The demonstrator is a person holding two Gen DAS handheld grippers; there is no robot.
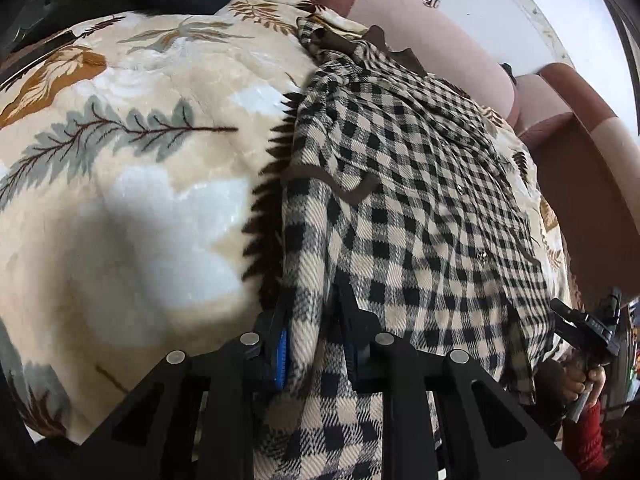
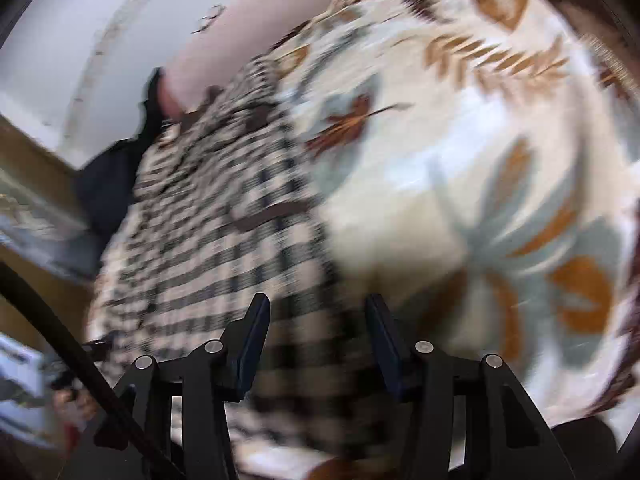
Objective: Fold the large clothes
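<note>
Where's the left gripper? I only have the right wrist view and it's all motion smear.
Observer: The left gripper is shut on a bunched fold of the plaid shirt, at the edge nearest its camera.
Operator: Shirt face up?
Observer: Looks so. Metal snap buttons and brown scalloped trim show on top.
Operator: Can you see my right gripper from outside?
Observer: Yes, the right gripper is just past the shirt's far edge, held by a hand with a red sleeve.
</note>
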